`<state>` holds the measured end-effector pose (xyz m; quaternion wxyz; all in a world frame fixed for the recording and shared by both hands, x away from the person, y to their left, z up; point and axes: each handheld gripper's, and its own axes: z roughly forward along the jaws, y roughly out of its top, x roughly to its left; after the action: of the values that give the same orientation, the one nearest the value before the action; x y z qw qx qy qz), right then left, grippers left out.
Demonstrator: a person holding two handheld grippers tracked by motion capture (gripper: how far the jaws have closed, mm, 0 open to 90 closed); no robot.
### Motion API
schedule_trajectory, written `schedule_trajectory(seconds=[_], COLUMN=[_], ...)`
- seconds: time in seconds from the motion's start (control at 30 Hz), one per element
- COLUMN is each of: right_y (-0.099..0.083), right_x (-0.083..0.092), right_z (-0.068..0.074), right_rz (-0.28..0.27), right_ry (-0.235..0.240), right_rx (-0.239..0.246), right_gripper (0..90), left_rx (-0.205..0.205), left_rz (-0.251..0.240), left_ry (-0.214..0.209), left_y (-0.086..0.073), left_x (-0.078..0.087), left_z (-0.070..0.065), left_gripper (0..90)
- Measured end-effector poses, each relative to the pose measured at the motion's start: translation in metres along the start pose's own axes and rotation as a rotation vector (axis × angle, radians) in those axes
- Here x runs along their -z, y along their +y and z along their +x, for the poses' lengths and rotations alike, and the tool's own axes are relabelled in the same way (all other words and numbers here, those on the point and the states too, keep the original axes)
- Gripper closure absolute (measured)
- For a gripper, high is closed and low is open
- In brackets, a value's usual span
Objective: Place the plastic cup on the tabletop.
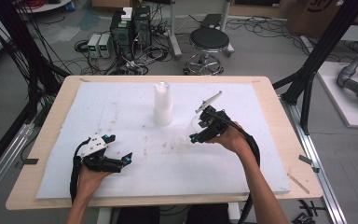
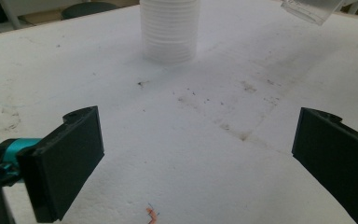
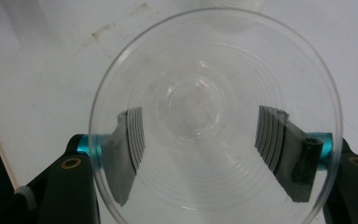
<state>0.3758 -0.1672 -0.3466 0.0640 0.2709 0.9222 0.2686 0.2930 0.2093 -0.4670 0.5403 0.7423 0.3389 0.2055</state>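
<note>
On the white foam surface (image 1: pixel 121 112) a stack of clear cups (image 1: pixel 162 103) stands upright near the far middle. The right gripper (image 1: pixel 196 132), closed on a single clear cup (image 3: pixel 214 116), holds it tilted above the surface just right of the stack, its mouth facing the gripper's camera and its long axis along the jaws. The left gripper (image 1: pixel 120 148) rests wide open and empty at the near left.

the cup stack (image 2: pixel 170 30) loses its top at the frame edge, and past it the clear cup (image 2: pixel 311 10) is cropped too

Clear plastic cup (image 3: pixel 214 116) (ribbed), held off table
</note>
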Motion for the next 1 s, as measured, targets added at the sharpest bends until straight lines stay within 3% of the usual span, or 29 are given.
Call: schedule_trajectory(seconds=[0.43,0.77,1.0], right_y=[0.002,0.002,0.002], right_x=[-0.02,-0.039,-0.049], right_z=[-0.01,-0.011,-0.012], right_rz=[0.113,0.165,0.146], right_ry=[-0.095,-0.101,-0.092], right_rx=[-0.042,-0.054,-0.061], right_gripper=[32.9,32.9,32.5], left_rx=[0.023,0.022,0.012], left_rz=[-0.001,0.0,0.004], left_ry=[0.01,0.007,0.006], left_y=[0.0,0.0,0.0], left_x=[0.0,0.0,0.0], left_z=[0.001,0.001,0.001], left_gripper=[1.9,1.9,1.9])
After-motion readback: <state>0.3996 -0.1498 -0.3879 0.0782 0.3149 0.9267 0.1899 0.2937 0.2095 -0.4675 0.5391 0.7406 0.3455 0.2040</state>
